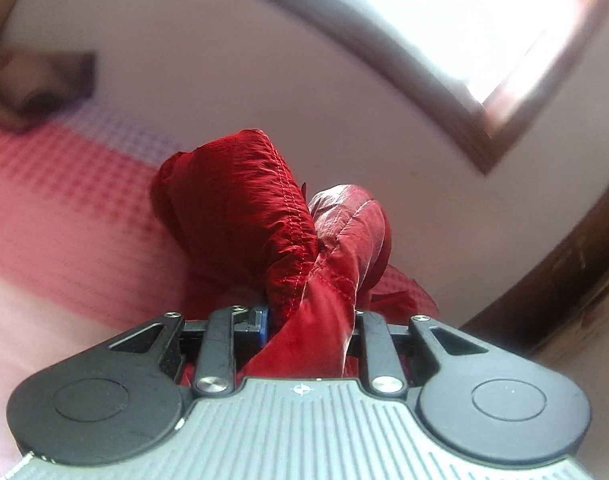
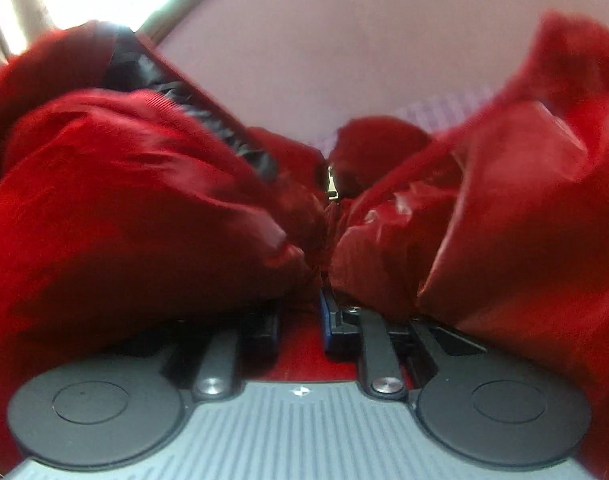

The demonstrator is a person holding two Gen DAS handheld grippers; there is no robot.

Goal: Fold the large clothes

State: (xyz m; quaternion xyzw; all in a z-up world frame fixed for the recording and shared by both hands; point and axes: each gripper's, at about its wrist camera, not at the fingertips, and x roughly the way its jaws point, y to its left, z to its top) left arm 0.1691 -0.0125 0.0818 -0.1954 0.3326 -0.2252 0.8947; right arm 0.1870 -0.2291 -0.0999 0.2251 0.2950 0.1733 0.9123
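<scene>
Gripping a bunched fold of the shiny red quilted jacket (image 1: 280, 232), the left gripper (image 1: 308, 316) fills the bottom of the left wrist view with its grey ribbed body and black linkage arms. Its jaws are closed on the fabric, which rises out of the gap as two puffy lobes with visible stitched seams, reaching the middle of the frame. A blue pad (image 1: 263, 320) shows on one finger, pressed against the cloth. Behind, at the left, lies the bed's red and white checked cover (image 1: 64, 200), blurred. A dark brown blurred object (image 1: 40, 80) sits in the upper left, and I cannot tell what it is. A pale wall (image 1: 224, 80) spans the middle, and a bright window with a brown wooden frame (image 1: 504, 20) curves across the upper right.

In the right wrist view, the right gripper (image 2: 300, 320) sits low in the frame, with the same red jacket (image 2: 124, 200) billowing over both sides. Its jaws are drawn close, clamped on a pinch of the red fabric gathered at the centre; the blue pads (image 2: 325, 320) stand nearly together. A black lining strip (image 2: 192, 116) runs diagonally across the left lobe. A small metal zipper pull (image 2: 332, 184) shows at the centre, where the two sides meet. The pale wall (image 2: 324, 40) fills the top.
</scene>
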